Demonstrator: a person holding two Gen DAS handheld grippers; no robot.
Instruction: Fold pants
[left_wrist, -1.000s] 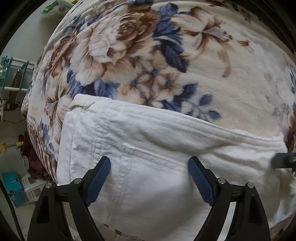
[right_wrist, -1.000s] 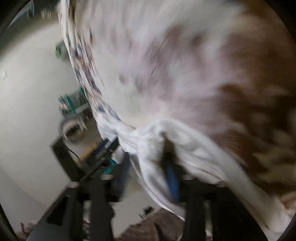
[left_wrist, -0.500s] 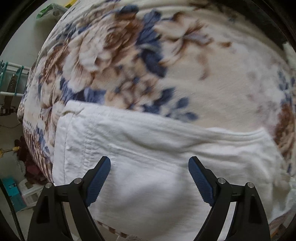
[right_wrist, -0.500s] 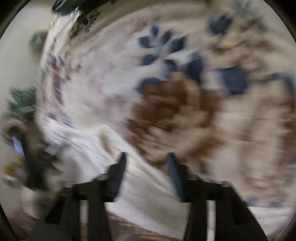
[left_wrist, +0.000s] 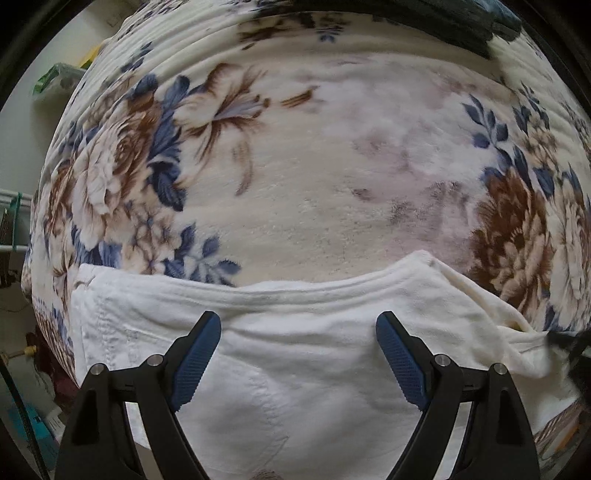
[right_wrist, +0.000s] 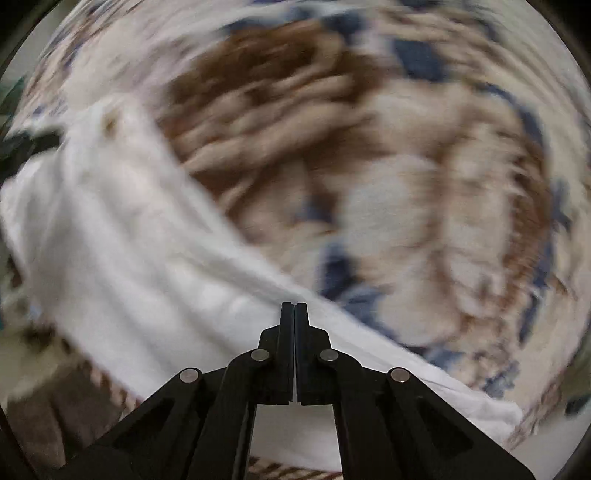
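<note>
White pants (left_wrist: 295, 354) lie along the near edge of the floral blanket (left_wrist: 314, 192). Left hand-held gripper (left_wrist: 298, 354) hovers above them, jaws spread. Right hand-held gripper (right_wrist: 294, 314) fully closed; grip on fabric indeterminate, view blurred.

White pants (left_wrist: 303, 354) lie flat, folded into a wide band along the near edge of the floral blanket (left_wrist: 314, 192). Stitched seams and a pocket outline face up. Far edge shows stacked layers; right end is rumpled and tapers off.
</note>
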